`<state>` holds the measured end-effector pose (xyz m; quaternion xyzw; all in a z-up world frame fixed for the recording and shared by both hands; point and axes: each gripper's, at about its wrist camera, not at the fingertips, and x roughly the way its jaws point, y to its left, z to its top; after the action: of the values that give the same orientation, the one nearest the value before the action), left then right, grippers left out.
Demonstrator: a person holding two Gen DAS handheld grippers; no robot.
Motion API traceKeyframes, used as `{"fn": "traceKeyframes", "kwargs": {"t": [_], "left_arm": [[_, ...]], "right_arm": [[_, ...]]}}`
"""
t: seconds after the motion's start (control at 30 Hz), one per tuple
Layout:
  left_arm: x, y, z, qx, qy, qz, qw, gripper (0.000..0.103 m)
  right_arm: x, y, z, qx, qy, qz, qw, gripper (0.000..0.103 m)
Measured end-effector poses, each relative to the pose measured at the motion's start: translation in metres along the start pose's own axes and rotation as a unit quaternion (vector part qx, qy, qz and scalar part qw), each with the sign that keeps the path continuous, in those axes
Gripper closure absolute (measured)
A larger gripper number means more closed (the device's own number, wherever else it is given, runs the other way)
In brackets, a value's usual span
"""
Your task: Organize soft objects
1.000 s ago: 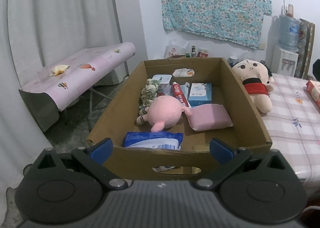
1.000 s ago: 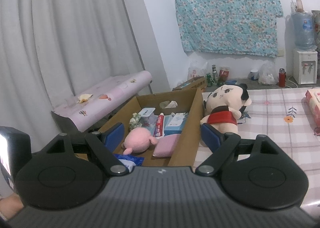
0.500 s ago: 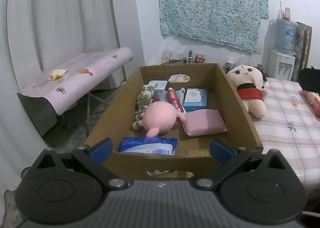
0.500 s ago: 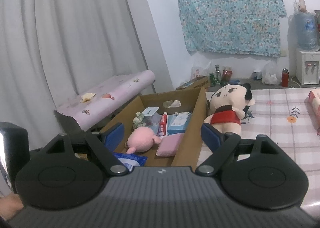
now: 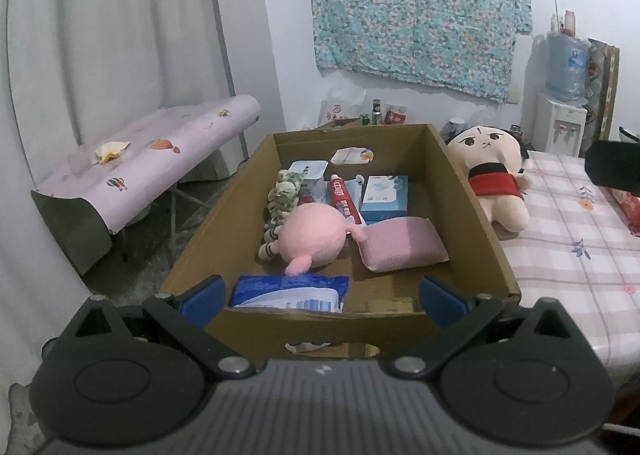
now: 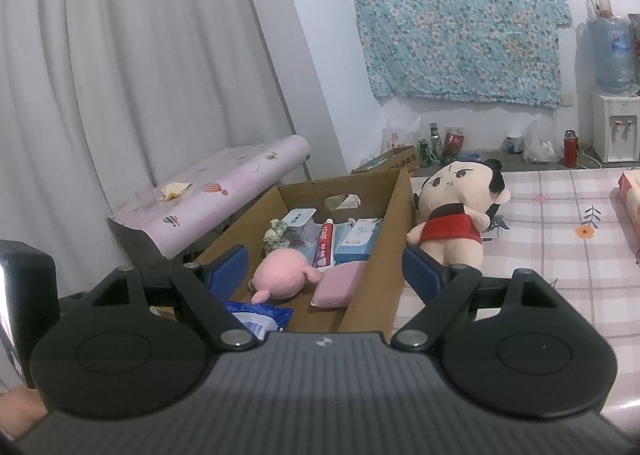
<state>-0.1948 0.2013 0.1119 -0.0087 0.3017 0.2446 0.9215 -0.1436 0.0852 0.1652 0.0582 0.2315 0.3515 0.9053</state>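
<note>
Looking along the left gripper (image 5: 320, 297), the camera takes in a cardboard box (image 5: 476, 215) resting at the edge of a table with a pink checked cloth (image 5: 568, 255). Its blue-padded jaws are spread wide with nothing gripped, one on each side of the near box wall. Inside the box lie a round pink plush (image 5: 312, 235), a pink sponge-like pad (image 5: 402, 243) just beside it, a blue-and-white packet (image 5: 288, 291) against the near wall, a toothpaste box (image 5: 344, 201), a blue tissue box (image 5: 384, 195) and a green-patterned soft toy (image 5: 282, 191). A doll in a red top (image 5: 492, 179) lies on the cloth, touching the box's outer wall. Beyond are white curtains (image 5: 100, 35), a folding table under a pink balloon-print cover (image 5: 152, 151), a floral cloth (image 5: 420, 7) pinned to the white wall, and a water dispenser (image 5: 560, 95) in the corner.

From the right wrist, the right gripper (image 6: 324, 265) is likewise released, holding nothing; its jaws straddle the box's right wall (image 6: 384, 255). The pink plush (image 6: 280, 275) and pad (image 6: 340, 283) sit in the box, the doll (image 6: 456, 211) on the checked cloth (image 6: 560, 247) outside it. Bottles and cans (image 6: 436, 143) stand on the floor below the floral cloth (image 6: 460, 15), with curtains (image 6: 120, 55) filling the left side.
</note>
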Motion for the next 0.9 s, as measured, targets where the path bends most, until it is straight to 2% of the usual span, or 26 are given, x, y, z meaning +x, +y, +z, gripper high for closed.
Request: {"fn": "traceKeyframes", "kwargs": {"t": [0.9], "left_arm": [[0.0003, 0.0004, -0.0005, -0.004, 0.004, 0.001, 1.0000, 0.000]], "right_arm": [[0.0014, -0.0020, 0.0005, 0.002, 0.003, 0.000, 1.000, 0.018]]}}
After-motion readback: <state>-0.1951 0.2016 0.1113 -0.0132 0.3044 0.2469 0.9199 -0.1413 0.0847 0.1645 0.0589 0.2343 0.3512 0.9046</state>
